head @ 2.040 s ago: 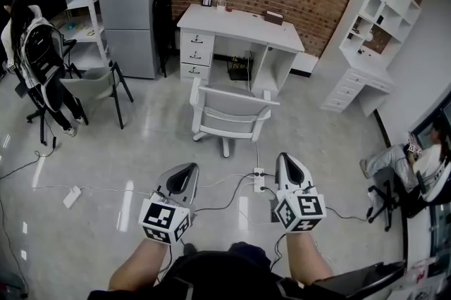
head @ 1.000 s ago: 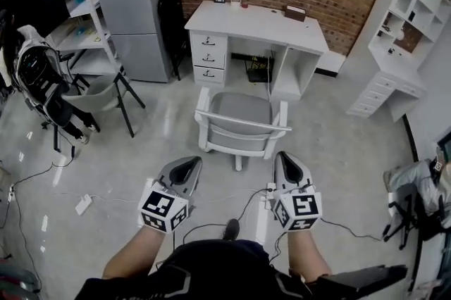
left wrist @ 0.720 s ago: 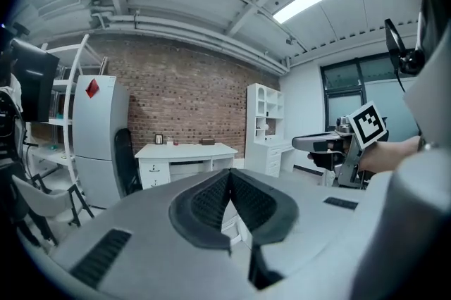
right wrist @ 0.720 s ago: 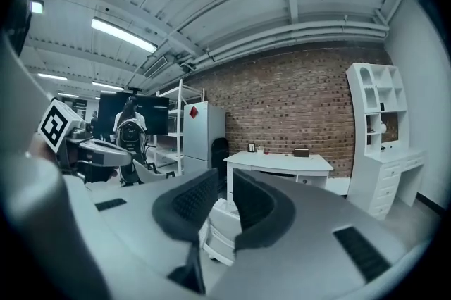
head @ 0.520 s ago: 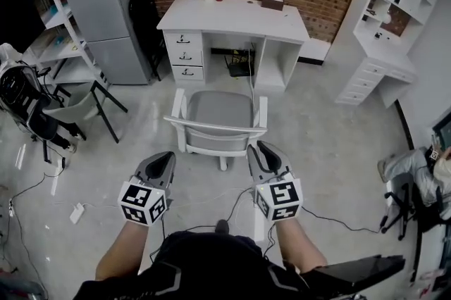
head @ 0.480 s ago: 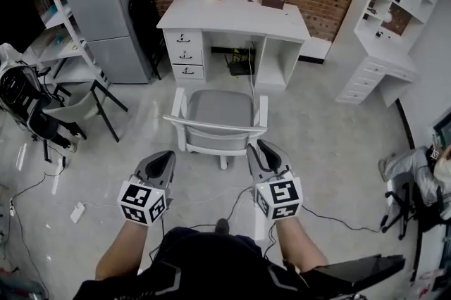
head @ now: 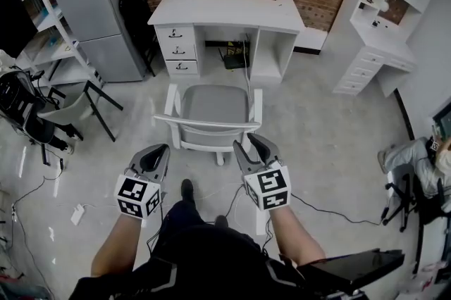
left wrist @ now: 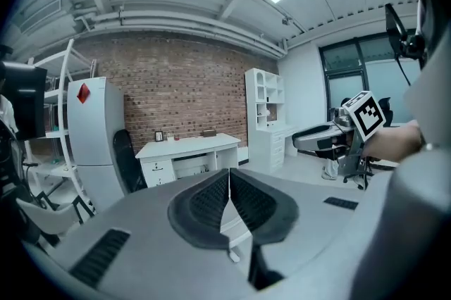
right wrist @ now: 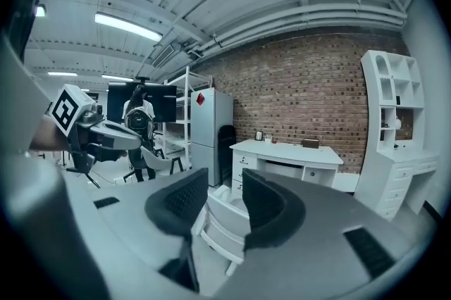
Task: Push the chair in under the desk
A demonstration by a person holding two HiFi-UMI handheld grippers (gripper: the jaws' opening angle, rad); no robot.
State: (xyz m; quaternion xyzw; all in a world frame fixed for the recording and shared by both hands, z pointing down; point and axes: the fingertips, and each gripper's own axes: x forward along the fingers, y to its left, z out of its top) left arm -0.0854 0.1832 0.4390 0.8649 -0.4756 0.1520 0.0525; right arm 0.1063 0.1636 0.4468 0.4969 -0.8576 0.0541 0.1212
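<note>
Out from the white drawer desk [head: 225, 8], grey-seated white chair [head: 215, 103] unpushed; left gripper [head: 156, 151] clamped empty, right gripper [head: 248, 145] just opening on nothing, probably not touching it yet.

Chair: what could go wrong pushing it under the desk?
The chair might bump the drawers if it goes in crooked; the gap in the desk looks narrow. The right gripper, whose jaws have just been opening with nothing between them, is by one end of the backrest, so a push there could twist it. Floor cables could trip you.
</note>
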